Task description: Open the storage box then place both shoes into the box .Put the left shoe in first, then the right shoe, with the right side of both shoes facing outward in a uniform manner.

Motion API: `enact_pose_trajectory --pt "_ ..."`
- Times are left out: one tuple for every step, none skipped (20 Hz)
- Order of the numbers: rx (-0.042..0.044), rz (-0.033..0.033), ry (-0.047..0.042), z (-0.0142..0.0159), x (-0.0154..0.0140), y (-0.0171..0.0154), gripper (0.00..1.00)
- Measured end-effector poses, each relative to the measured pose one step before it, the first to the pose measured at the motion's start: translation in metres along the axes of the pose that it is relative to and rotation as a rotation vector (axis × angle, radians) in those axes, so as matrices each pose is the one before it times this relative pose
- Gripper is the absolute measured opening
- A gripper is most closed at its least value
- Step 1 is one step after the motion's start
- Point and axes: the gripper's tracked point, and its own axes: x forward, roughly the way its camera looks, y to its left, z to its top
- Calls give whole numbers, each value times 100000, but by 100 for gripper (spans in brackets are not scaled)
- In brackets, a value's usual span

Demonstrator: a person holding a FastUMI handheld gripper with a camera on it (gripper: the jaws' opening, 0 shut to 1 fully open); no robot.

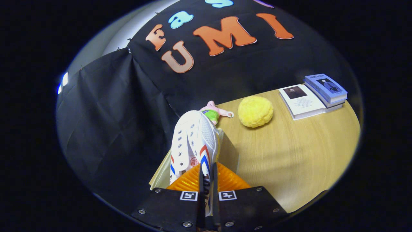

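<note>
My gripper is shut on a white shoe with red and blue side stripes, both fingers pinching its side wall near the heel. The shoe points away from me, toe toward the booth wall, laces side turned left. Beneath it shows a pale translucent edge of the storage box at the table's left end. The box's inside is hidden by the shoe and my fingers.
On the wooden table beyond the shoe lie a small pink doll in green and a yellow fuzzy ball. Two books sit stacked at the far right. Black cloth hangs to the left.
</note>
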Motion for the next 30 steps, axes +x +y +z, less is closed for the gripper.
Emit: enact_pose_trajectory --pt "-490 1237 373 -7 640 952 9" --pt "-1022 729 637 -92 552 698 9" --pt "-1923 817 368 -199 728 671 9" --pt "-2427 937 1297 -250 798 747 9" --pt "-1008 231 852 -418 715 718 9" --pt "-1928 -143 1683 -499 767 337 9" --pt "-1772 -1478 365 -242 826 -216 9" --pt "-2192 -2388 363 -211 731 -305 9" --pt "-2698 -2520 1345 -436 820 -400 9" --pt "-4097 -2156 2307 -851 568 -355 9" --pt "-3321 -1890 2848 -942 266 164 9" --pt "-2419 -805 1916 -637 453 87 9" --pt "-1080 -904 759 -250 319 -178 9" --pt "-522 -1025 -769 178 20 4 10" --pt "725 -317 -514 -104 -105 1 11" --pt "1912 -98 -569 -28 -139 -3 15" --pt "1565 -144 -95 -22 -105 -13 19" --pt "717 1102 -1785 260 -399 701 27" --pt "-148 126 -3192 877 -440 174 32" --pt "-1092 -756 -3850 975 -740 153 37" --pt "-849 -352 -3657 776 -1026 38 42" --pt "-393 265 -3582 751 -939 -34 50" --pt "-181 137 -3974 832 -1083 -126 55" --pt "-723 -671 -4678 990 -1106 -379 63" --pt "-1412 -1667 -5167 1022 -1065 -715 67" --pt "-2129 -2082 -5067 1081 -1145 -924 75" --pt "-1996 -1911 -4783 887 -917 -761 77" --pt "-1956 -1792 -4596 1049 -947 -838 81" --pt "-1593 -1897 -4239 1098 -1056 -809 83" --pt "-1467 -1967 -3445 1065 -850 -1043 87"
